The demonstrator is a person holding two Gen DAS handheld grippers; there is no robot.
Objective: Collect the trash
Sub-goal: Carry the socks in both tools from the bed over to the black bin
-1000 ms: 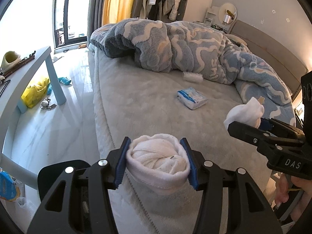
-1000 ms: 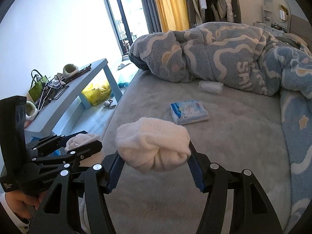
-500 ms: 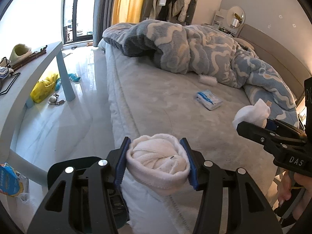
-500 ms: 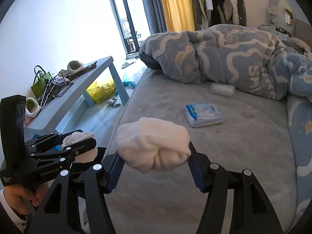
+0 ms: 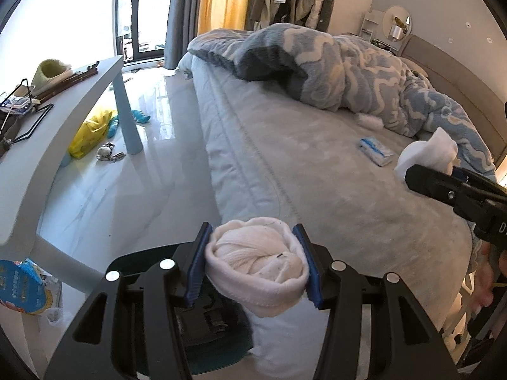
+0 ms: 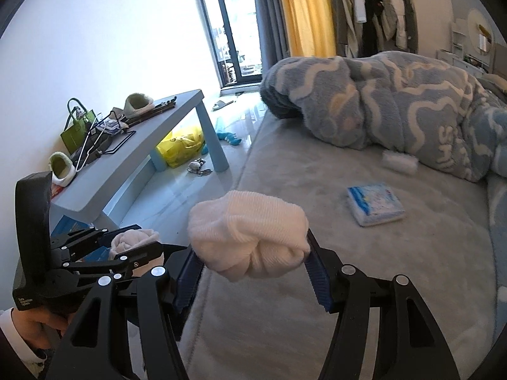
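Note:
My left gripper point(image 5: 253, 261) is shut on a rolled white sock point(image 5: 258, 261), held past the bed's corner above a dark teal bin point(image 5: 139, 258) on the floor. My right gripper point(image 6: 250, 253) is shut on a second balled white sock point(image 6: 247, 237) over the grey bed point(image 6: 396, 269). Each gripper shows in the other view: the right one point(image 5: 426, 158) with its sock point(image 5: 427, 152) at the right edge, the left one point(image 6: 134, 243) with its sock point(image 6: 133, 240) at lower left. A blue-and-white tissue pack point(image 6: 375, 202) and a small white wad point(image 6: 399, 163) lie on the bed.
A rumpled blue wavy blanket point(image 6: 396, 104) covers the far bed. A light blue table point(image 5: 47, 145) stands left with a green bag point(image 6: 77, 129) and slippers on it; a yellow bag point(image 5: 90, 133) lies beneath. A blue packet point(image 5: 19, 288) lies on the floor at lower left.
Both grippers have drifted sideways towards the bed's left edge with their socks still gripped. The dark bin has come into view under the left gripper.

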